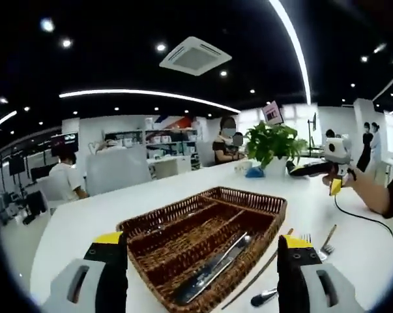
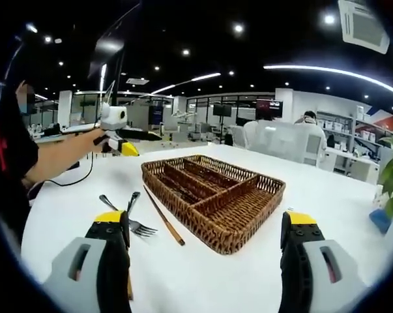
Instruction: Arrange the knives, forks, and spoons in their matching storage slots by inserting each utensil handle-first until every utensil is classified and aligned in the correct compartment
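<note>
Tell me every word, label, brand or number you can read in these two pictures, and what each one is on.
No text can be read in either view.
Pink sign behind the potted plant: print too small and blurred.
Red mark on the person's dark sleeve: shape unclear, not readable.
Wall screen in the office: blurred.
Wicker tray, cutlery and tongs: no lettering seen.

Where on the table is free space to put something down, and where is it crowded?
Bare table lies between the wicker tray and the right gripper, and beyond the tray toward the potted plant. It is crowded beside the tray, where a fork, a spoon and a chopstick lie.
</note>
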`<state>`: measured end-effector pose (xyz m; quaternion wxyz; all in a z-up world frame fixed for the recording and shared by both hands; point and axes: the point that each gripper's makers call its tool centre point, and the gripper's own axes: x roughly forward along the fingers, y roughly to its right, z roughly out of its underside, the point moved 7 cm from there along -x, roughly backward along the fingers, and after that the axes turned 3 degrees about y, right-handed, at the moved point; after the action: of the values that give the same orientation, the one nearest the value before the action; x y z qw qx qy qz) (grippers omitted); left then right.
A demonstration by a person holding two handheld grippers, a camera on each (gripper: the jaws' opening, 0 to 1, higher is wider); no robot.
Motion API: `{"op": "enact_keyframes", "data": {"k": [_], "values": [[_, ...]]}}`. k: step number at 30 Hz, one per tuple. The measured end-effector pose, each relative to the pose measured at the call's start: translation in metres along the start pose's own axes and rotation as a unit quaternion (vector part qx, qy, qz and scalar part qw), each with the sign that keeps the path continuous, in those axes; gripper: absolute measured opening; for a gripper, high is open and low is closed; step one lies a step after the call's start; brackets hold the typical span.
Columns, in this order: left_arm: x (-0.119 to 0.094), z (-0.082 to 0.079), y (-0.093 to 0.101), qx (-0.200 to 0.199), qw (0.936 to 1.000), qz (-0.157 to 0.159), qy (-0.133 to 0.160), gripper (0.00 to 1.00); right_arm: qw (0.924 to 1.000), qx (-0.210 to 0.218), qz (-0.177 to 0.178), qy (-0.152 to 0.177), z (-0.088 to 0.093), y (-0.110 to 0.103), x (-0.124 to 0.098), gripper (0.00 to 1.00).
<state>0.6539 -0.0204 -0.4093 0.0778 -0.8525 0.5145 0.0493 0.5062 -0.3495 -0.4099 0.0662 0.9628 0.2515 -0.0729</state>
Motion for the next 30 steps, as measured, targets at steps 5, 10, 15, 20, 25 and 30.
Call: {"op": "enact_keyframes", "data": {"k": [5,10,15,20,25,30], "values": [[-0.019,0.011,0.009,0.001,1.0000,-0.009,0.002,1.00,1.0000,-0.004,-0.002,-0.001,0.000,-0.002,0.001,0.99],[-0.041,0.021,0.014,-0.003,0.9999,-0.012,0.004,1.00,0.9999,0.006,-0.005,0.007,-0.001,-0.008,-0.005,0.99],[-0.058,0.025,0.022,-0.001,0.9999,-0.012,0.003,1.00,0.9999,0.005,0.003,0.012,-0.001,-0.016,-0.011,0.99],[-0.067,0.021,0.035,0.013,0.9999,0.002,0.001,1.00,0.9999,-0.013,0.004,0.001,0.002,-0.023,-0.012,0.99],[-0.075,0.023,0.037,0.003,0.9995,0.008,0.031,1.00,0.9997,-0.019,-0.004,0.011,-0.002,-0.026,-0.011,0.99],[-0.077,0.031,0.025,0.017,0.9993,-0.012,0.032,1.00,0.9996,-0.019,0.001,0.019,0.000,-0.026,-0.008,0.99]]}}
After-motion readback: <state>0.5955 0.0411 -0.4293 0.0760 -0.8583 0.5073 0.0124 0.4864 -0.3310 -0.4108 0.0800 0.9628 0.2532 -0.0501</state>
